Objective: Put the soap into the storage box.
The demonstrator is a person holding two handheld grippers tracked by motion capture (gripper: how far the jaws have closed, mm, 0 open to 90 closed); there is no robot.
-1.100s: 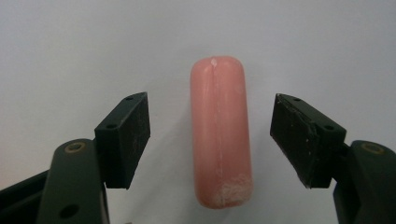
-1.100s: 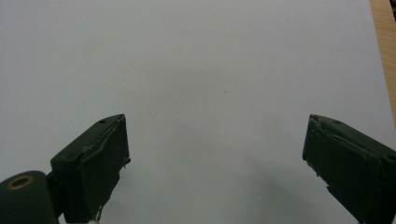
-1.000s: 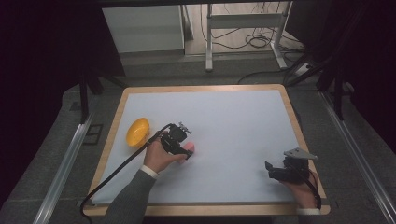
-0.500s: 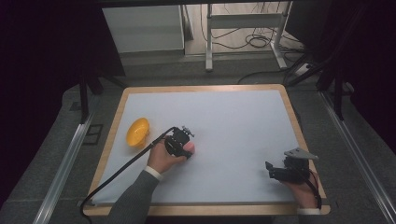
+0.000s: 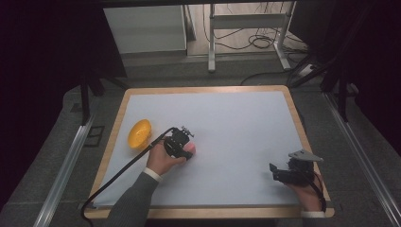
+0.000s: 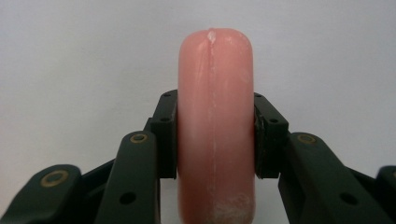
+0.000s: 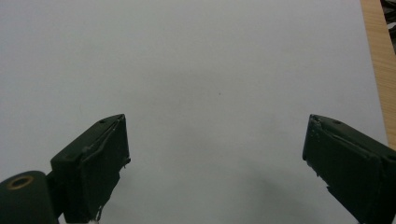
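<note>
- High view: our left gripper (image 5: 188, 150) sits on the white mat (image 5: 246, 123) left of centre, clamped on a small pink object (image 5: 189, 149) that peeks out at its tip. A yellow bowl (image 5: 139, 133) stands near it on the left, apart from it and close to the wooden table edge (image 5: 113, 137). Our right gripper (image 5: 275, 171) rests at the near right corner of the mat, well apart from both.
- Left gripper view: the jaws have just been closing and now pinch the pink object (image 6: 215, 126) across its narrow sides, pads flat on both flanks about mid-length. It looks like a rounded, sausage-shaped toy, smooth and slightly glossy, with a moulding seam down the middle and whitish scuffs low down. We judge it light and probably a bit soft or rubbery; the skin could slip. The grip sits mid-body, which we'd keep: curved ends give the pads less to bite. Moderate squeeze only; more may squirt it out forward.
- Right gripper view: its jaws stand wide apart with nothing between them, bare mat (image 7: 196, 84) ahead, wooden edge (image 7: 380, 70) at the right.
- Our read: the bowl is the likely drop target; a short carry, low risk if the object stays square in the pads.
</note>
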